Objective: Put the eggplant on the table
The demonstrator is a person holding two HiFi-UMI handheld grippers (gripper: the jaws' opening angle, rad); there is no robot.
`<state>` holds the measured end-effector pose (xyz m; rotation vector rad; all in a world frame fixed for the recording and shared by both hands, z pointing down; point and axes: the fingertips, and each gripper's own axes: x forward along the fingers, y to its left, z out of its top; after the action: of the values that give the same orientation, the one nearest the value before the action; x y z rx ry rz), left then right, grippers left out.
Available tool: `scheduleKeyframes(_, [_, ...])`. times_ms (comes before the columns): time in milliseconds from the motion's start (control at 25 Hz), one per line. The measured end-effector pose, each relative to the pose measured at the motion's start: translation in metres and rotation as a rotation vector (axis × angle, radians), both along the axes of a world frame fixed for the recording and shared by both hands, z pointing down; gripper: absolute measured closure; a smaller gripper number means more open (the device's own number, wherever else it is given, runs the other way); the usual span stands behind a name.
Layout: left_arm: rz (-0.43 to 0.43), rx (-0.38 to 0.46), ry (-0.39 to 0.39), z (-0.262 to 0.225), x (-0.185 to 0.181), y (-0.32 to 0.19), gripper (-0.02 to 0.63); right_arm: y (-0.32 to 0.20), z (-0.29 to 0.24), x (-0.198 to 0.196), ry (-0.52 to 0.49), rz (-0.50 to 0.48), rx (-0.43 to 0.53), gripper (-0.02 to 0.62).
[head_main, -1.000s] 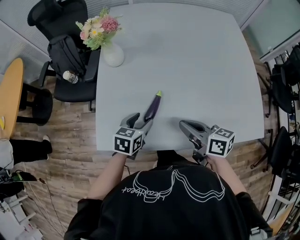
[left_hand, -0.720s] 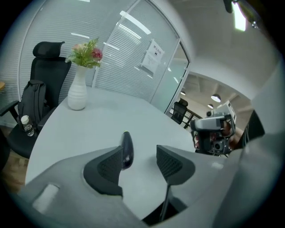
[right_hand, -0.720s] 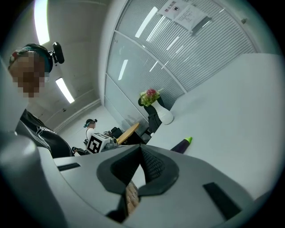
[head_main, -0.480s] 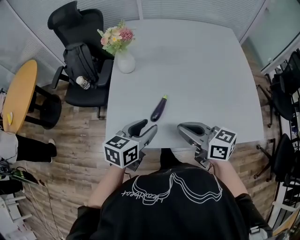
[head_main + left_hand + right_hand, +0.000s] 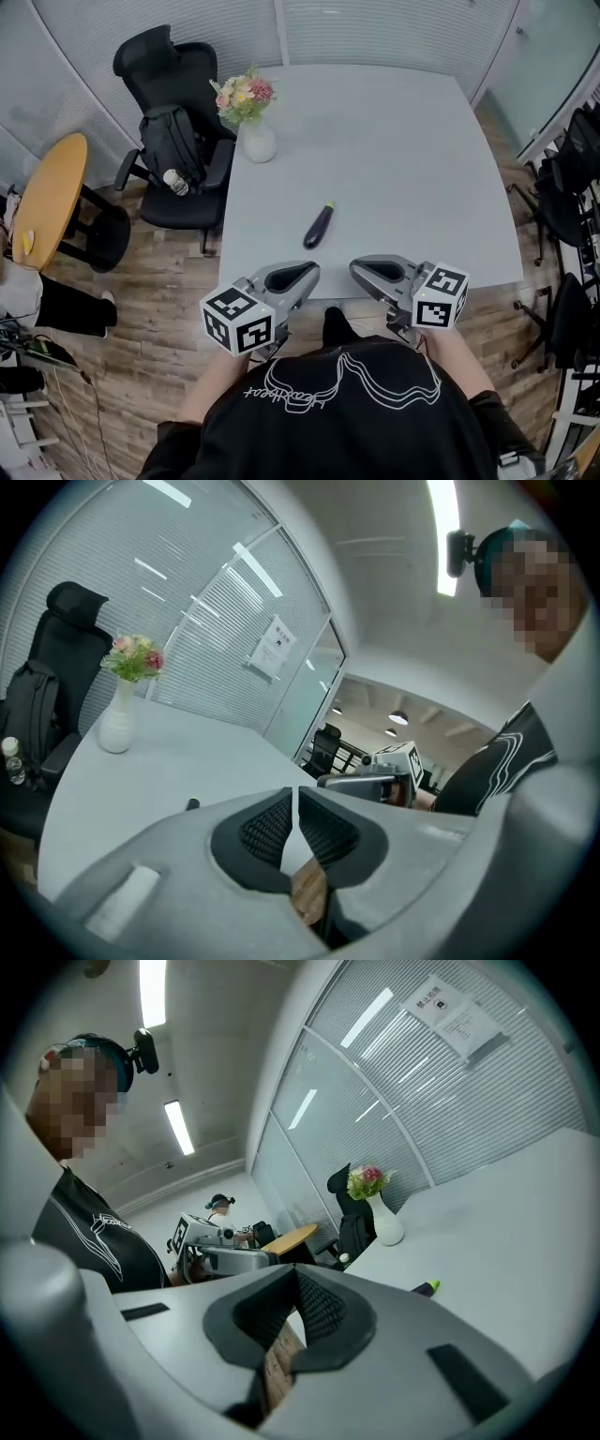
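- Nearest: person's black shirt (image 5: pixel 337 403) at the bottom of the head view, with both grippers held just above it, at the near edge of the counter (image 5: pixel 422 150).
- Left gripper (image 5: pixel 304 274): the jaws are closing and the ribbed pads are almost together, with only a thin slit between them. Through the slit the left gripper view shows only counter and floor. It holds nothing.
- Right gripper (image 5: pixel 362 271): the jaws are closed, pad against pad in the right gripper view. Nothing sits between them, so it too holds nothing.
- The grippers sit side by side, tips turned toward each other, near but apart. Neither touches the counter top as far as I can tell.
- Eggplant (image 5: pixel 319 225): lies flat on the counter, just beyond the grippers and clear of both. It is dark purple and lies on a slant, green stem end pointing far-right. Its stem end also shows low in the right gripper view (image 5: pixel 427 1287).
- Nothing else lies near the eggplant, which is well in from the near edge and looks stable.
- Farther left: white vase (image 5: pixel 258 143) with flowers (image 5: pixel 244 92) at the counter's far-left corner, well apart from the eggplant.
- Beyond the left edge: black chair (image 5: pixel 155 70) with a bag on it, and a round wooden table (image 5: pixel 45 197) farther left.
- Judgement: the placing looks done, since the eggplant rests on the counter and is released. Nothing of the task seems left, beyond perhaps bringing the grippers to rest.
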<state>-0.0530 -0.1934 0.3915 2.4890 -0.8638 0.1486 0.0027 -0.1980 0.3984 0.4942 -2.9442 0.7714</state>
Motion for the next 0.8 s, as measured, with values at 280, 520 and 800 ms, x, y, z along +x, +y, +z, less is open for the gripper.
scheduleKeyframes(280, [0.028,0.050,-0.044,-0.009,0.010,0.017,0.588,0.009,-0.005,0.002,0.025,0.011,0.007,0.589])
scheduleKeyframes(520, [0.031,0.063,-0.025,-0.017,0.014,0.021,0.588,0.014,-0.011,0.001,0.039,-0.007,0.029,0.589])
scheduleKeyframes(800, [0.012,0.076,-0.025,-0.022,0.012,0.012,0.588,0.004,-0.010,-0.001,0.036,-0.009,0.023,0.589])
